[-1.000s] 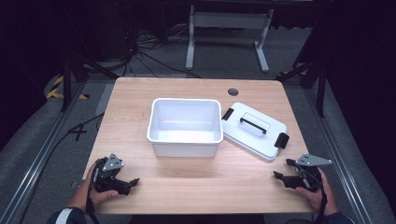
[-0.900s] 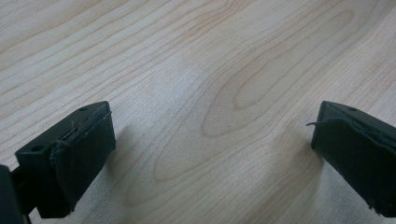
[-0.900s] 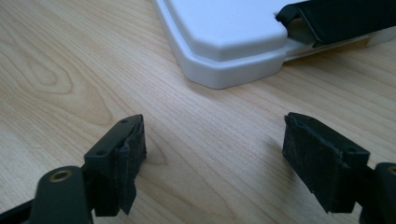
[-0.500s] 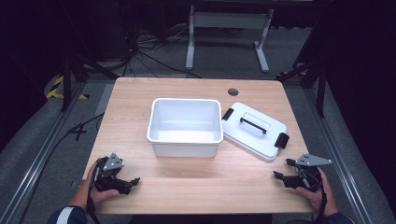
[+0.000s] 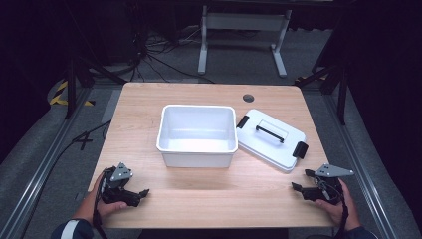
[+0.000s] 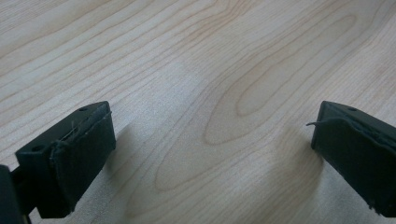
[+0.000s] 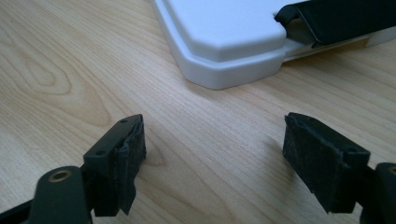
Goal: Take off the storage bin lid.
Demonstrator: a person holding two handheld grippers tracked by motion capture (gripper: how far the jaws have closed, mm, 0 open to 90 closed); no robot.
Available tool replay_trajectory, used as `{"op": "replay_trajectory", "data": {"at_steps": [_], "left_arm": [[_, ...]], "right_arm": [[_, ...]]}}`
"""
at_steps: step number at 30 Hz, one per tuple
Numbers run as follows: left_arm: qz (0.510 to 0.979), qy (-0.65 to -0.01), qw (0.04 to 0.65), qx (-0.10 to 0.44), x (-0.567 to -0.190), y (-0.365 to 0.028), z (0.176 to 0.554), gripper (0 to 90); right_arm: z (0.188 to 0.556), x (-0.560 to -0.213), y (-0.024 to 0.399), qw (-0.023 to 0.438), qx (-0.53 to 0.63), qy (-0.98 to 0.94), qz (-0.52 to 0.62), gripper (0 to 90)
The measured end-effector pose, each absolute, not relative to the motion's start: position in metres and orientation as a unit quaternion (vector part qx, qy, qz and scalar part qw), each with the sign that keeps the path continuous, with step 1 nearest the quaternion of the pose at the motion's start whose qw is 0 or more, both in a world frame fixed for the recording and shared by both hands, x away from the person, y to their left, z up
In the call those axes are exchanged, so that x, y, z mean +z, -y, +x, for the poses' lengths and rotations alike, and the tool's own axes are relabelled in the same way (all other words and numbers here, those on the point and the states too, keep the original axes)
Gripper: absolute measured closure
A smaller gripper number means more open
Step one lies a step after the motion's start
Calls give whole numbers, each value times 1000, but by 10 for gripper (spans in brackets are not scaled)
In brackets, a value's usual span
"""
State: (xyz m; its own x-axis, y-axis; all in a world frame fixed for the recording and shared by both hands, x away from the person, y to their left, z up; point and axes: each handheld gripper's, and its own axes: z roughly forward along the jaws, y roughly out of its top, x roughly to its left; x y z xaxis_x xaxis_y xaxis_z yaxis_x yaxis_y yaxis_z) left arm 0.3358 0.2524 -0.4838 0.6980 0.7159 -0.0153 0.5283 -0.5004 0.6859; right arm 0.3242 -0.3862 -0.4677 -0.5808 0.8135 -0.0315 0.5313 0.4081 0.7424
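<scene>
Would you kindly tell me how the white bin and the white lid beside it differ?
The bin is deep and open-topped, showing a bare inside; the lid is flat and shallow. The lid carries a black handle and black end clips; the bin shows none. The bin sits square to the table; the lid lies turned at an angle. Both are white plastic.

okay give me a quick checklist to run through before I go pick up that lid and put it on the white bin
1. Left gripper open with nothing between the jaws: ok.
2. Right gripper open with nothing between the jaws: ok; the left gripper view and right gripper view both show wide gaps over bare wood.
3. White bin upright and holding nothing: ok.
4. Lid lying handle-up to the right of the bin: ok.
5. Lid handle unobstructed for a grasp: ok.
6. Whether the lid's black latches are flipped open: cannot tell.
</scene>
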Motion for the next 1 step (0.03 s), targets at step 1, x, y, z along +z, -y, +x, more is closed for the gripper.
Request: {"op": "replay_trajectory", "data": {"at_steps": [1], "left_arm": [[856,-363,342,137,-484,-253,336,2]], "right_arm": [[324,-468,386,199,355,-815,413,216]]}}
